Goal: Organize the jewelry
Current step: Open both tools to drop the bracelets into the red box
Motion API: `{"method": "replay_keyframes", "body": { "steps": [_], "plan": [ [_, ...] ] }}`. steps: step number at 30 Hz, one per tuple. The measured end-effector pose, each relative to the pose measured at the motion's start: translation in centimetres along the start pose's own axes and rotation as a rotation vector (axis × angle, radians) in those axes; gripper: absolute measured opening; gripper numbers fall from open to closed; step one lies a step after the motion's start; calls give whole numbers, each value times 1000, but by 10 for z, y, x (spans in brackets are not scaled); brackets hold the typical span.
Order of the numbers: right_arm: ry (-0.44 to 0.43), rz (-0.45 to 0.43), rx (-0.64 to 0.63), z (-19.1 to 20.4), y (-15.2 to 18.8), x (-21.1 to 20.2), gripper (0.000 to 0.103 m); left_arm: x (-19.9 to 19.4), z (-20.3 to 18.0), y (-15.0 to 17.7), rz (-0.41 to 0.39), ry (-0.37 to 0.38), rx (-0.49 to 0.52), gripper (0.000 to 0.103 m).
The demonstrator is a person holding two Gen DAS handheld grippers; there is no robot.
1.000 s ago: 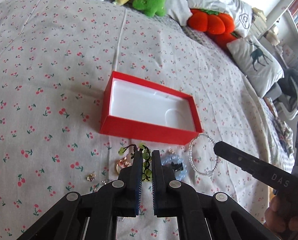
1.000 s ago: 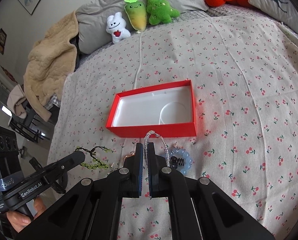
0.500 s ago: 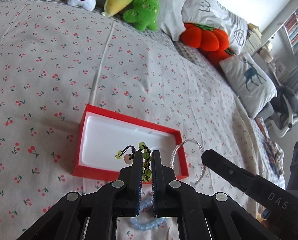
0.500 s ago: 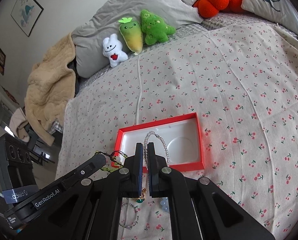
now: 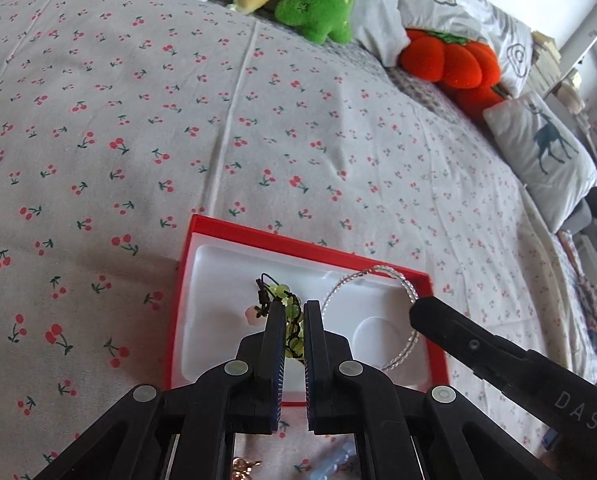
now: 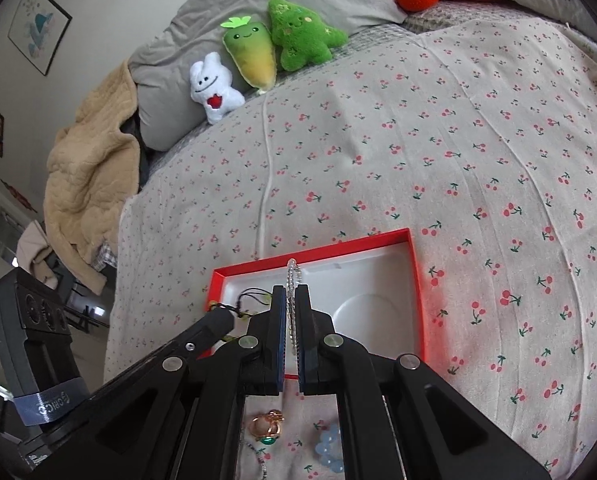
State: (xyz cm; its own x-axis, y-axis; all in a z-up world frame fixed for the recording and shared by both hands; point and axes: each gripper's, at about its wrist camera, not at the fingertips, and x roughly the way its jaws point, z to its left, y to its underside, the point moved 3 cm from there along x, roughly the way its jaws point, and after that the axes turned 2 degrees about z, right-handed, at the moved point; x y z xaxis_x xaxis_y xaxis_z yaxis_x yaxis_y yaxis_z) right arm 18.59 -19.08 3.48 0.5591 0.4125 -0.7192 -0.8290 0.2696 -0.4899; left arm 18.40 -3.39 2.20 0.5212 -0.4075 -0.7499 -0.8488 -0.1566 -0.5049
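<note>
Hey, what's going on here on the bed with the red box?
Someone is sorting jewelry with two handheld grippers. The left gripper is shut on a green bead bracelet, the right gripper on a clear bead bracelet, both held over the open red box. A gold ring and blue bracelet lie on the bedsheet.

The left gripper (image 5: 291, 312) hides part of the green bracelet (image 5: 285, 300).

Bright soft daylight, sharp focus, fisheye-bent edges
</note>
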Motion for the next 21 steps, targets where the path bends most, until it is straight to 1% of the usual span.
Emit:
{"method": "replay_keyframes", "body": {
  "steps": [3,7,9,11,13,15,16,17,18,20,21],
  "plan": [
    [77,16,-8,-10,0,4,4,4,3,0,3,-62,23,3],
    [173,19,-47,-17,1,5,4,10,6,-1,6,-95,29,3],
    [191,22,-52,-21,2,4,4,10,5,0,-2,-118,46,3],
    [191,23,-46,-24,3,1,5,8,4,0,-14,-136,55,3],
    [194,16,-37,-26,2,-3,6,5,3,0,-8,-136,61,5],
    [199,14,-39,-26,1,-8,6,1,1,1,3,-128,66,13],
    [198,12,-40,-26,1,-11,9,-3,-1,3,2,-124,71,23],
    [198,11,-41,-26,1,-14,16,-6,-2,3,-2,-125,75,33],
    [197,9,-40,-26,2,-18,19,-11,-4,5,-6,-127,81,37],
    [190,5,-38,-25,3,-25,28,-19,-6,7,-10,-130,94,50],
    [188,4,-39,-25,4,-29,29,-23,-6,9,-11,-134,101,52]
  ]
}}
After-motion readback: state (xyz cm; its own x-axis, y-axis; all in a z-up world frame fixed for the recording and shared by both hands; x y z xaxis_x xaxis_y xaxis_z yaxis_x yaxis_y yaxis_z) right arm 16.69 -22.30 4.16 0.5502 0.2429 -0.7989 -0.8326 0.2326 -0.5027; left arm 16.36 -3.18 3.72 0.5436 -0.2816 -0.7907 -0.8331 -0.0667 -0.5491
